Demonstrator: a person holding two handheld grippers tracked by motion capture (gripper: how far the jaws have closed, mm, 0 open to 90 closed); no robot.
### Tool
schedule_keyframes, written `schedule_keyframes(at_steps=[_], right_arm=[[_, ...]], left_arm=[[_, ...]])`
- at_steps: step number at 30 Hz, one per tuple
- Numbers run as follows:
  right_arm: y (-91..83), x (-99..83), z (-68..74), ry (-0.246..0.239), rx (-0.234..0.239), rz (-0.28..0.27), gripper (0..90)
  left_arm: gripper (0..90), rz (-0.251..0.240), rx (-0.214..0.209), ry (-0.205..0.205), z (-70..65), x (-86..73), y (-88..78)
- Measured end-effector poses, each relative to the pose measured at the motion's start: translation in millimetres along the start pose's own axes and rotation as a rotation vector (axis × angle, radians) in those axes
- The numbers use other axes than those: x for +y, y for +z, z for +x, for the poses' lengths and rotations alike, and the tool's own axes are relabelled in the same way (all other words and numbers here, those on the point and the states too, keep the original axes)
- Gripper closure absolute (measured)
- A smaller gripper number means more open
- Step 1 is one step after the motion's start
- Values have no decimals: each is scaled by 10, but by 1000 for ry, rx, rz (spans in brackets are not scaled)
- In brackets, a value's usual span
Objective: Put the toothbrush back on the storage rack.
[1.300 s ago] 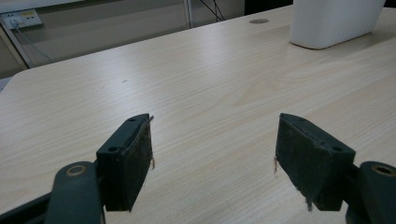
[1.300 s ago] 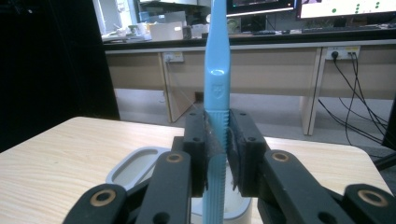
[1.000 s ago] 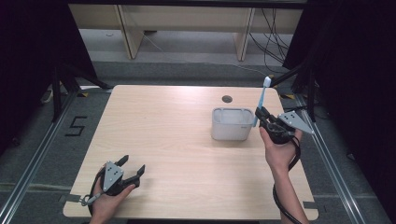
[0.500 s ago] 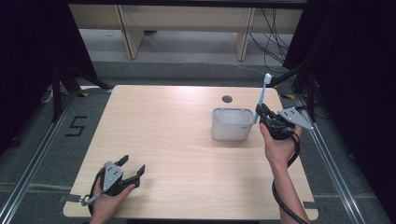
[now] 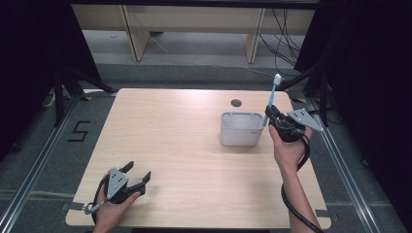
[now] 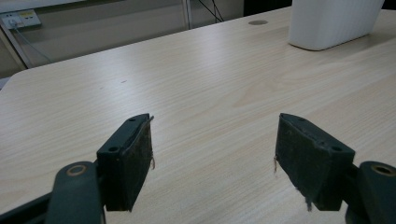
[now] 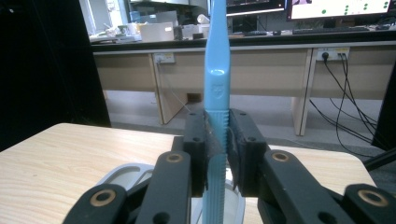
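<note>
A light blue toothbrush stands nearly upright, head up, clamped by my right gripper just right of a white ribbed holder cup. In the right gripper view both pads press the toothbrush handle, and the cup's rim lies below the jaws. My left gripper rests open at the table's near left corner. The left gripper view has its fingers wide apart over bare wood, with the white cup far off at top right.
The light wooden table has a round cable hole behind the cup. Metal rails run along both sides of the table. Benches and cables stand beyond its far edge.
My right gripper with the toothbrush has shifted slightly; the brush stays upright beside the cup. My left gripper has not moved.
</note>
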State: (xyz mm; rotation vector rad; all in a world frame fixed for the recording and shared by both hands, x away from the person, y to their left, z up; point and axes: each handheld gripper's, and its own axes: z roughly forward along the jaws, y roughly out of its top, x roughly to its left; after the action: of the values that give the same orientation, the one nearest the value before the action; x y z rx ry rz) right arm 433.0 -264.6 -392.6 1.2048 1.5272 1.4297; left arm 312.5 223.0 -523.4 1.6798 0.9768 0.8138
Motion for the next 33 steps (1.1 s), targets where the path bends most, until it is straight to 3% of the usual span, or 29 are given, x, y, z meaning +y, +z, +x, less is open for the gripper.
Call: schedule_keyframes(at_steps=[18,24,25,33], right_arm=[[113,-10,-4,-6,-3,-1,787],[143,-14,21,18,-8,10,788],[153,-14,6,0,1,7,788],[192,-44,3,2,-10,19,787]], left_arm=[[271,-2,-2,-1,1,-1,0],[271,-3,-2,-2,2,-1,-1],[271,-3,-3,-2,2,-1,-1],[271,-4,-4,-2,1,-1,-1]])
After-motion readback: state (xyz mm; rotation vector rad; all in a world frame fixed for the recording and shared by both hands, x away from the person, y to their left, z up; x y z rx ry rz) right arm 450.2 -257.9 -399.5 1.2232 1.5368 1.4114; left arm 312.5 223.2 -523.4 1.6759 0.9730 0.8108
